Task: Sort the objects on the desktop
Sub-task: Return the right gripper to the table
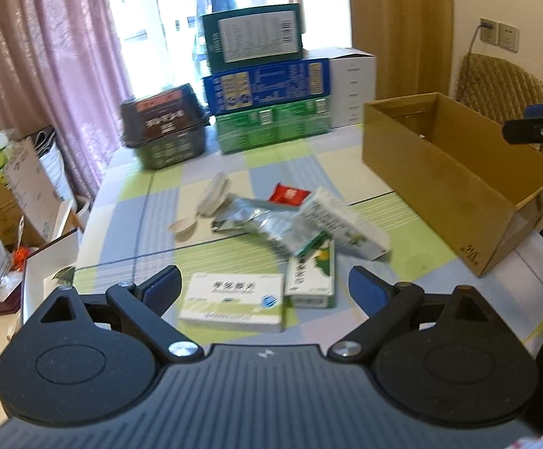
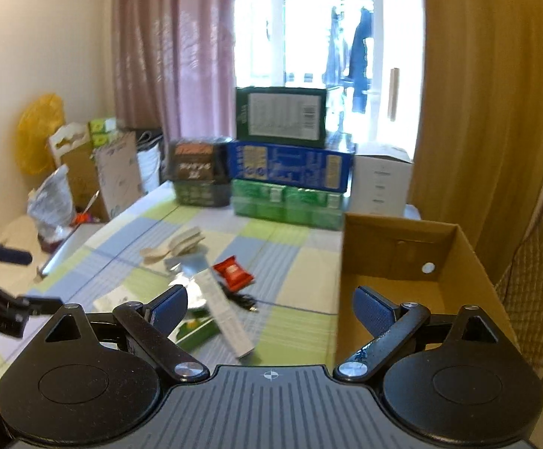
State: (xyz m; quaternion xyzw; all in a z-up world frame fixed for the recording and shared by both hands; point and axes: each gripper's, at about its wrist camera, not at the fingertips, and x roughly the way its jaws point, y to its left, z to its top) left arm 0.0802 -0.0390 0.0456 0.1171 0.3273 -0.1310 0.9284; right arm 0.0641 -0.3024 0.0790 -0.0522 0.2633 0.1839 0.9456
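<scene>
Between left tool tips, medicine box

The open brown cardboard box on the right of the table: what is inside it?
The brown cardboard box looks empty: the right wrist view shows bare inner walls and a round hole in its far wall. The right gripper and the box's near wall hide part of the floor.

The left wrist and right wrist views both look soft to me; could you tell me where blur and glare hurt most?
Left wrist view: motion blur smears the white medicine box and silver foil pouch; the window is blown out. Right wrist view: the same window glares white, backlighting the stacked cartons; fisheye bends the curtains.
</scene>
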